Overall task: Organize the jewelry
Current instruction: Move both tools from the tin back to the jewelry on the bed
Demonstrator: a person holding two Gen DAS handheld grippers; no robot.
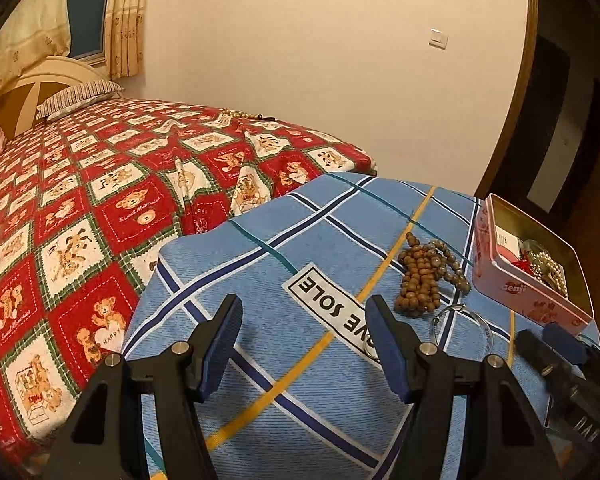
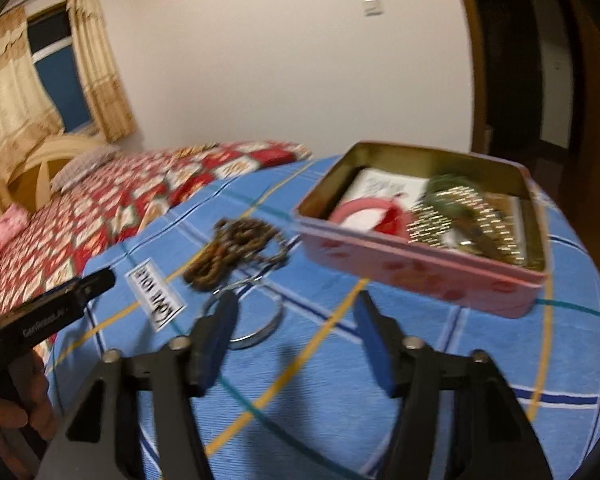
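A pile of brown wooden beads (image 1: 418,280) (image 2: 228,256) lies on the blue checked cloth (image 1: 260,264), with a grey bead bracelet (image 1: 450,262) against it. A thin silver bangle (image 1: 458,307) (image 2: 274,322) lies just in front of them. To the right stands an open pink tin (image 1: 520,296) (image 2: 412,264) holding pearl strings (image 2: 460,216), a red item and a card. My left gripper (image 1: 304,316) is open over bare cloth, left of the beads. My right gripper (image 2: 296,312) is open and empty in front of the tin, its left finger overlapping the bangle.
The cloth covers a raised surface beside a bed with a red teddy-bear quilt (image 1: 100,200); a bead string (image 1: 244,115) lies at the bed's far edge. A dark doorway (image 1: 560,120) is at the right. A hand (image 2: 4,416) holds the left gripper (image 2: 96,280).
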